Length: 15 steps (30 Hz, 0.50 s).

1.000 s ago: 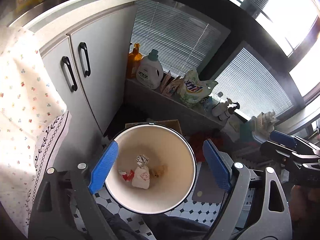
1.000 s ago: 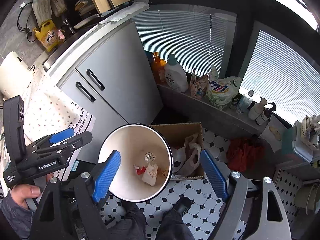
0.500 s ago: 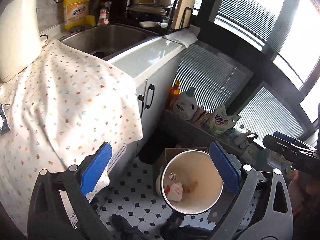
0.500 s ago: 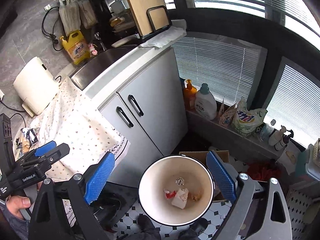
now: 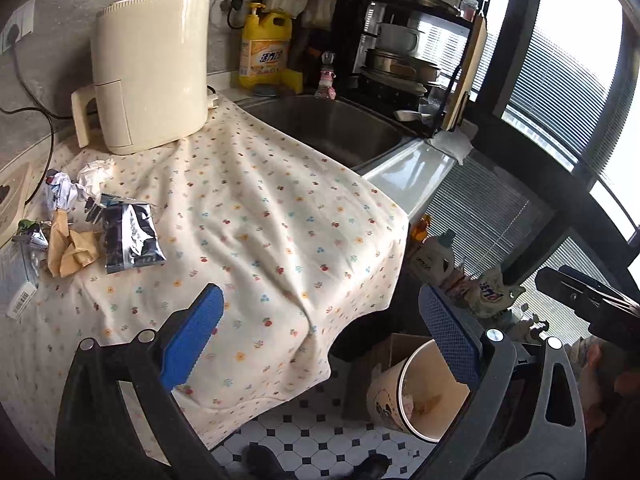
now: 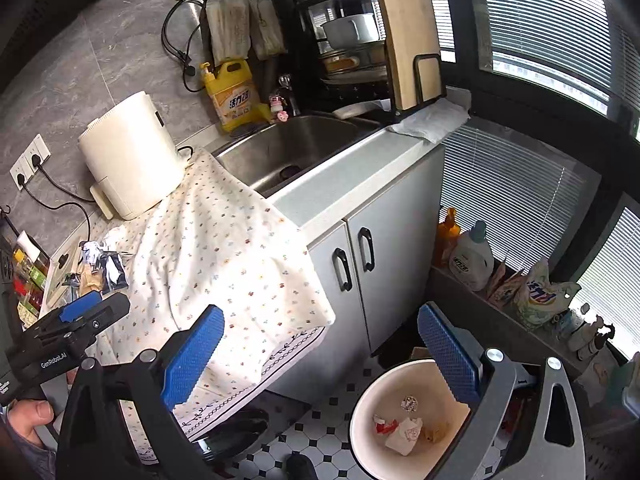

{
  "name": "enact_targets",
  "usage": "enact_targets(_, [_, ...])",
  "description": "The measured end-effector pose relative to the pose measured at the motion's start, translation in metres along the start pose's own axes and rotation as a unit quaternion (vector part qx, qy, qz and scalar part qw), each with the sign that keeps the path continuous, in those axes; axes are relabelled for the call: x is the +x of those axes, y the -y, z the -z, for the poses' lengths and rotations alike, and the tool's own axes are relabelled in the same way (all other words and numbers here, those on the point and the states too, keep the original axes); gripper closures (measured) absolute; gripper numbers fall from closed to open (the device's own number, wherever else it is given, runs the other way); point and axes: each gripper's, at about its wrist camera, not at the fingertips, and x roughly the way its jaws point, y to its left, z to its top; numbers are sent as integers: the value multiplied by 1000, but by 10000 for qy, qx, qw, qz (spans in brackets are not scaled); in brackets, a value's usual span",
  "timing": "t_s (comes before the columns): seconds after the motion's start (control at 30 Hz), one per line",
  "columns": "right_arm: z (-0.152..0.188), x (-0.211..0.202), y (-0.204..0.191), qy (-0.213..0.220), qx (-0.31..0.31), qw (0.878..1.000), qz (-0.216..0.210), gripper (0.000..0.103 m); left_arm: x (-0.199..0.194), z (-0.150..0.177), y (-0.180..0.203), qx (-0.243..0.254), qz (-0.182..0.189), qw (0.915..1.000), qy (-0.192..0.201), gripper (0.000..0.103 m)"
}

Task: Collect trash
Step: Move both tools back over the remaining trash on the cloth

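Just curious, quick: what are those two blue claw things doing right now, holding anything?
Left gripper: jaws open, holding nothing.
Right gripper: jaws opening, nothing between them.

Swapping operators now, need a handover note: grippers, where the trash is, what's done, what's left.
Left gripper: open, empty.
Right gripper: jaws opening, nothing between them.
Bin: on the floor by the cabinet, a few scraps already inside.
Left to collect, on the flowered cloth near the cream appliance: silver packet, brown paper, crumpled white paper.
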Motion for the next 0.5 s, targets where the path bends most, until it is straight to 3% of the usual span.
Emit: enact_targets(0.5, [-6, 50, -143, 5, -688, 9959, -592, 8, -55, 5, -173, -892, -1059, 9892, 473, 6])
